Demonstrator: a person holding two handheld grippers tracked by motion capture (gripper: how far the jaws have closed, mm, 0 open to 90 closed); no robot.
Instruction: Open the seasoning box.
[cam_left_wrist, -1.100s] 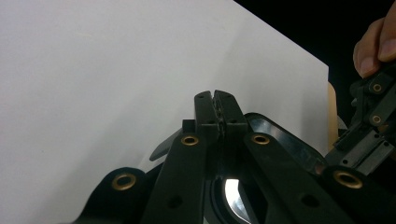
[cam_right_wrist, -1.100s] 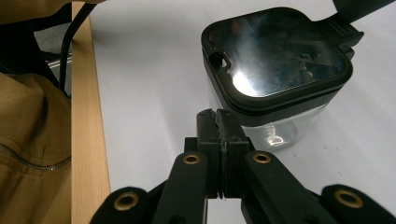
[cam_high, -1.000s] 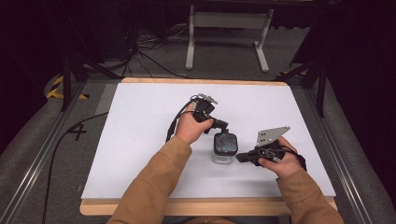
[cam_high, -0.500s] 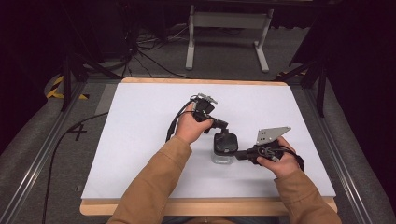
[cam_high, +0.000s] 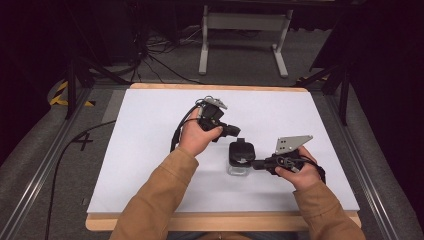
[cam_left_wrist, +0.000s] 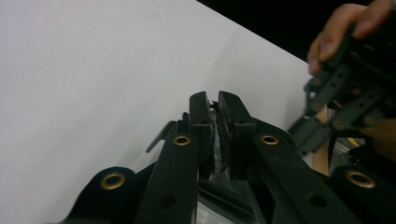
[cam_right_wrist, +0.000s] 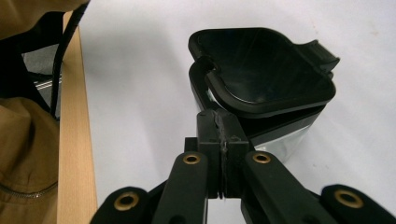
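Left of the container (cam_high: 240, 159), your left gripper (cam_high: 231, 131) reaches in from your left hand (cam_high: 197, 136), its tip at the container's far left corner. Its own view shows its jaws nearly together with a thin sliver of something pinched between them (cam_left_wrist: 215, 133); it seems to be an edge of the lid, but you cannot tell for certain.

The container itself, a small clear box with a black lid (cam_right_wrist: 266, 67), stands near the middle of the white table (cam_high: 150, 150), towards your side. The lid sits slightly raised and askew, with a tab jutting from one corner.

Right of the container, your right gripper (cam_high: 255, 164) comes in low from your right hand (cam_high: 295, 170). Its jaws are pressed together (cam_right_wrist: 219, 135) at the lid's near rim, with no gap showing; whether they actually grip the rim is unclear.

The risk, as a judgement: the box is light and unanchored. Pulling unevenly from both sides could tip it, slide it, or let the lid snap free of one grip.
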